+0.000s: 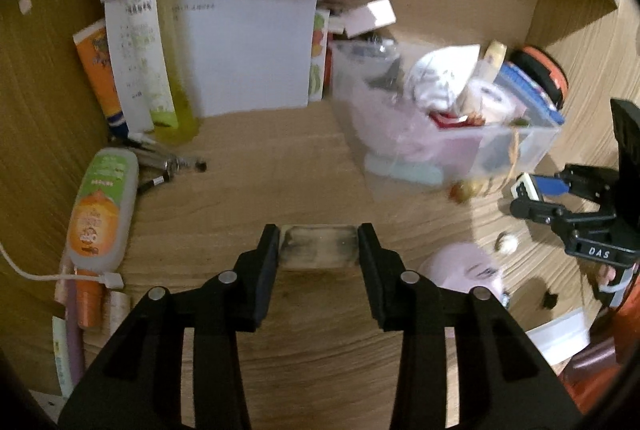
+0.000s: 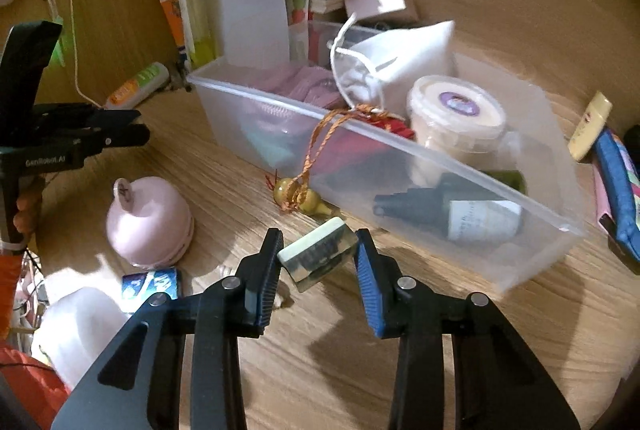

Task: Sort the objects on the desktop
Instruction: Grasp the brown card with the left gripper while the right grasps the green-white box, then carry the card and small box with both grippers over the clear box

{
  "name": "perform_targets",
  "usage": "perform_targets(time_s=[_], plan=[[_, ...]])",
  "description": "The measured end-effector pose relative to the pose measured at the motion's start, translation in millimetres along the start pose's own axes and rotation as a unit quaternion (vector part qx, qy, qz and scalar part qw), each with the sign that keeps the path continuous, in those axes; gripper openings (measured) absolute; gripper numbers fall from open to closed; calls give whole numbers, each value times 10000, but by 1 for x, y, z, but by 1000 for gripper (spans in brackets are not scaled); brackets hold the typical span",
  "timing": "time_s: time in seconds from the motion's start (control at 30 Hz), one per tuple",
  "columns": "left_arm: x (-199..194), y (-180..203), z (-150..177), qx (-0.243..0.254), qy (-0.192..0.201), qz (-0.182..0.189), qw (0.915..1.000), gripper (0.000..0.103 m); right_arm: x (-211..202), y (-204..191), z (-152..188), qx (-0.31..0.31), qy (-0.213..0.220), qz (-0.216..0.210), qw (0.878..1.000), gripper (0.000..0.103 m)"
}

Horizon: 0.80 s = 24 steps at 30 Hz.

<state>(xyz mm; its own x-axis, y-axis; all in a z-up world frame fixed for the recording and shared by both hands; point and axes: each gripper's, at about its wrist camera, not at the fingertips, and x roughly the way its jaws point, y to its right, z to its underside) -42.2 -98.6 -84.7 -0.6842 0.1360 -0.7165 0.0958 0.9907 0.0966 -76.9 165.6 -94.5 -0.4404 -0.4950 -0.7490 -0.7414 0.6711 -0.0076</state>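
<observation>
In the left wrist view my left gripper [image 1: 318,250] is shut on a whitish block with grey smudges [image 1: 318,248], both pads against its ends, low over the wooden desk [image 1: 304,350]. In the right wrist view my right gripper [image 2: 318,254] grips a tilted whitish eraser with a dark smudged face [image 2: 316,258], just in front of the clear plastic bin [image 2: 404,145]. The left wrist view shows the right gripper [image 1: 530,189] at the far right with that pale eraser [image 1: 527,185] in its tips. The left gripper [image 2: 142,129] appears at the left edge of the right wrist view, its load hidden.
The bin holds a white pouch [image 2: 400,61], a round tub [image 2: 456,109] and a dark bottle [image 2: 452,209]. A gold gourd charm [image 2: 298,193] and a pink dome [image 2: 150,226] lie in front. Tubes [image 1: 100,205], papers [image 1: 248,49] and a cable [image 1: 36,274] crowd the left.
</observation>
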Motion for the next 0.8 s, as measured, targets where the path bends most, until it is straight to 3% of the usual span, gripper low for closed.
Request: perform_targets(time_s=[0.47,0.8], plan=[[-25,34,-39,42,561,314,9979,39,-71,37,-2,296,784,303,9960,33],[-13,53,-68,144,629,468,9968,39,-73,67,-22,373,969,458,9935,33]])
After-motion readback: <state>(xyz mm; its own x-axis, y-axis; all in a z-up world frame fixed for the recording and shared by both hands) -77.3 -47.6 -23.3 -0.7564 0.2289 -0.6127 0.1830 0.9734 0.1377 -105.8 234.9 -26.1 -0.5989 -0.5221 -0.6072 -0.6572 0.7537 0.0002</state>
